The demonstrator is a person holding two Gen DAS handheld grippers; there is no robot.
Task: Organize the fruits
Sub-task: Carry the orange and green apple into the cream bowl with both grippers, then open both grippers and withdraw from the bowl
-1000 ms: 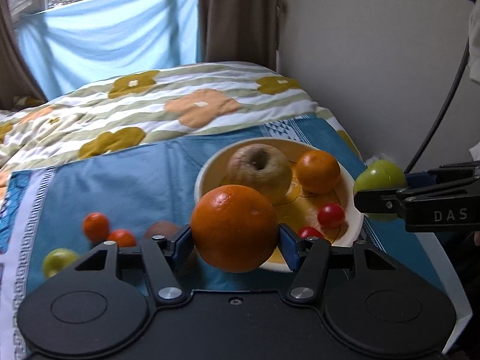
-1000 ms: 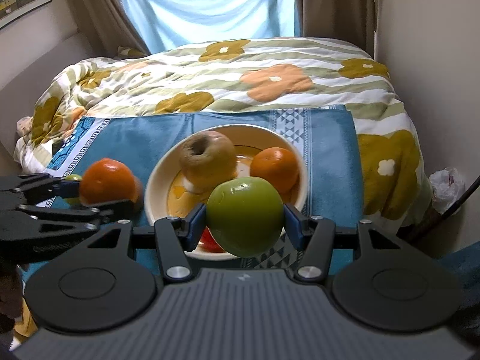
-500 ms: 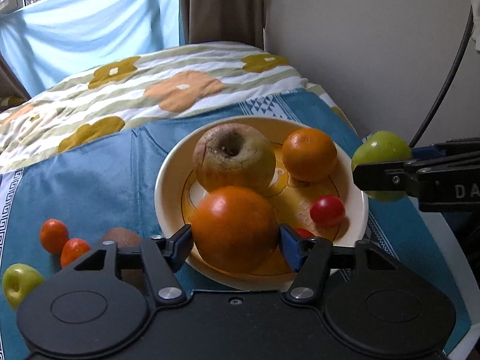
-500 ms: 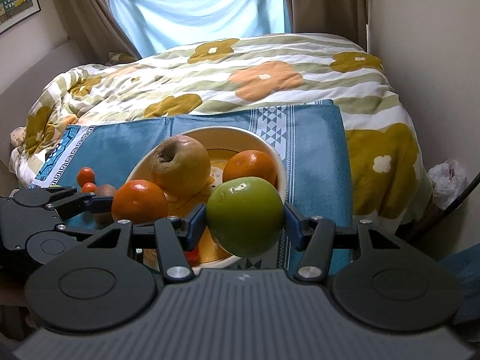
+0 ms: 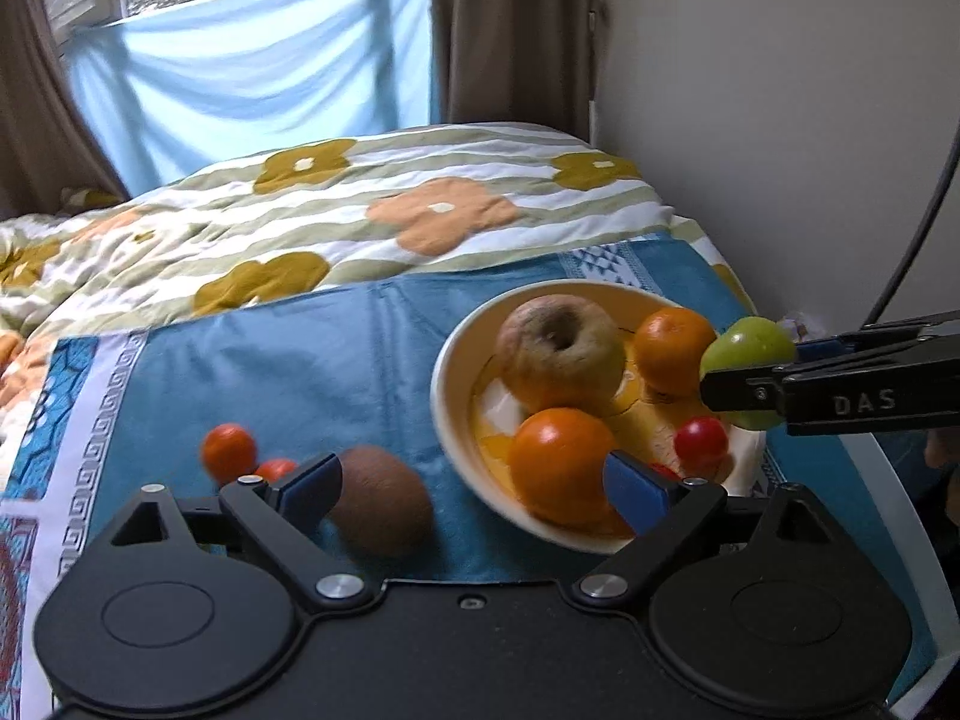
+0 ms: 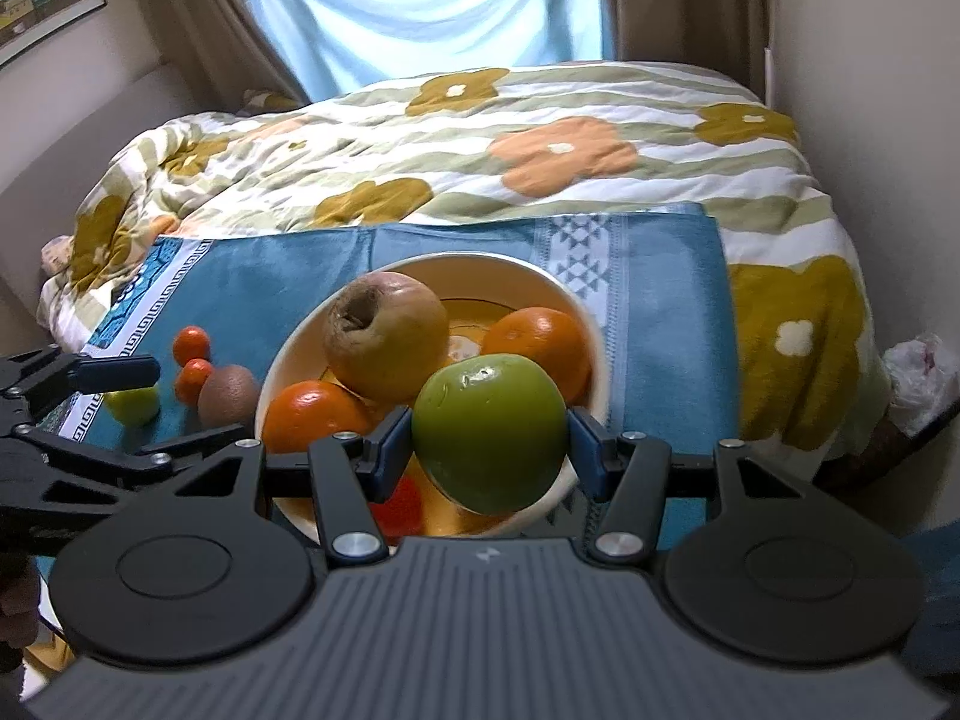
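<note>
A cream bowl (image 5: 445,372) on a blue cloth holds a brownish apple (image 5: 561,354), two oranges and a cherry tomato (image 5: 699,441). The nearer orange (image 5: 558,465) rests inside the bowl's near rim. My left gripper (image 5: 474,483) is opening around it; its pads stand wide, not pressing the fruit. A kiwi (image 5: 384,501) also lies between the jaws, on the cloth. My right gripper (image 6: 489,450) is shut on a green apple (image 6: 489,432) above the bowl's (image 6: 480,261) near edge.
Two small tangerines (image 6: 192,345) and a small green fruit (image 6: 135,405) lie on the cloth left of the bowl. A flowered quilt (image 6: 540,150) covers the bed behind. A wall runs along the right and a curtained window stands at the back.
My left gripper has let go of the orange, which now sits in the bowl, and its jaws have spread wide. The right gripper still holds the green apple, slightly lower over the bowl.
</note>
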